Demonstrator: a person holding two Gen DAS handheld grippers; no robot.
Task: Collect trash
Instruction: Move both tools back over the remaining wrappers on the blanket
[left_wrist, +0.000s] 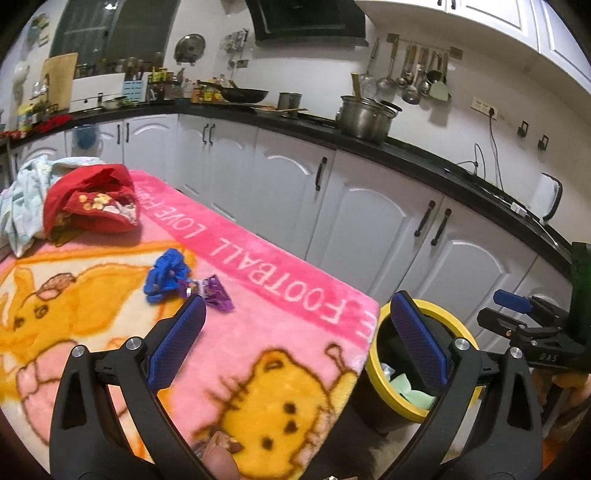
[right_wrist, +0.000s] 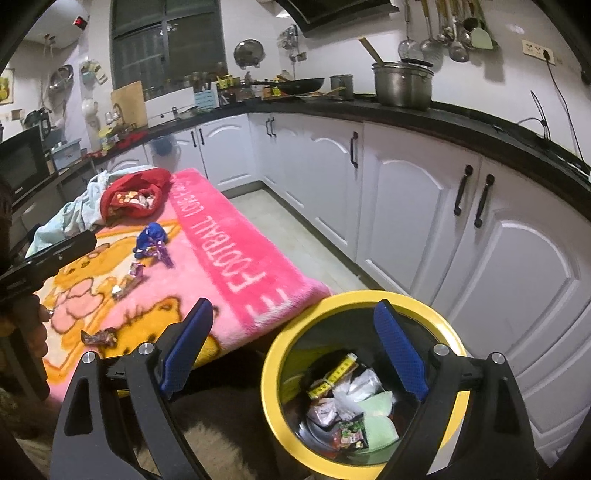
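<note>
Wrappers (right_wrist: 127, 282) lie flat on fuzzy blanket (right_wrist: 229, 258); both grippers (left_wrist: 295, 343) (right_wrist: 295, 350) gape empty, so pinching may snag pile.

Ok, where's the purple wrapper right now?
The purple wrapper lies on the pink blanket beside the crumpled blue item, just past the left gripper; the right wrist view shows it left of the yellow-rimmed bin.
</note>
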